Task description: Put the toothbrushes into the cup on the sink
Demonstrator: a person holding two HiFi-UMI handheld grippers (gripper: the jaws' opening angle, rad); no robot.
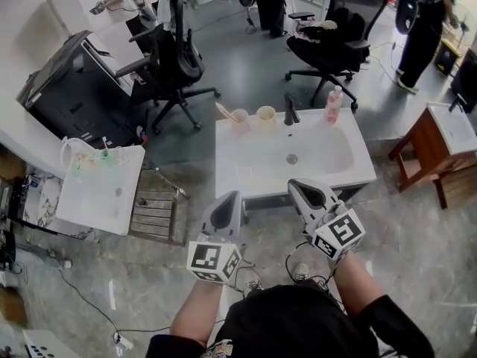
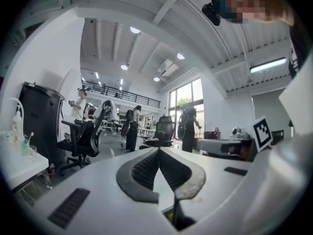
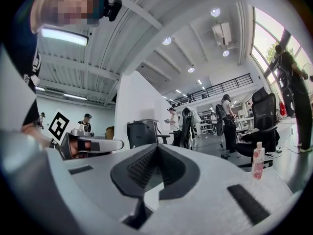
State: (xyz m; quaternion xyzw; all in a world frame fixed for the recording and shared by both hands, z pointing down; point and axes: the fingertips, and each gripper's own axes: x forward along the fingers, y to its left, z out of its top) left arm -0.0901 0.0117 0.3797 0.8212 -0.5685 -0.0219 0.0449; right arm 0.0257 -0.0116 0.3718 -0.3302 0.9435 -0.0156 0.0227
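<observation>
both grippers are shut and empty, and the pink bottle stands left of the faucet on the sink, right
Not quite. The head view shows the pink bottle to the right of the faucet on the sink, not the left. The left gripper and right gripper are indeed shut and empty.

Head view: mounted high and facing steeply down on the sink (image 1: 246, 162), with the left gripper (image 1: 231, 197) and right gripper (image 1: 297, 186) close beneath it at the lower edge. Left gripper view and right gripper view: each sits low, close behind its own jaws, facing level across the room. Shared ground: the black office chair (image 1: 179, 58) appears in all three views. The pink bottle (image 3: 257, 160) appears in the head and right gripper views. Each gripper view catches the other gripper at one side.
</observation>
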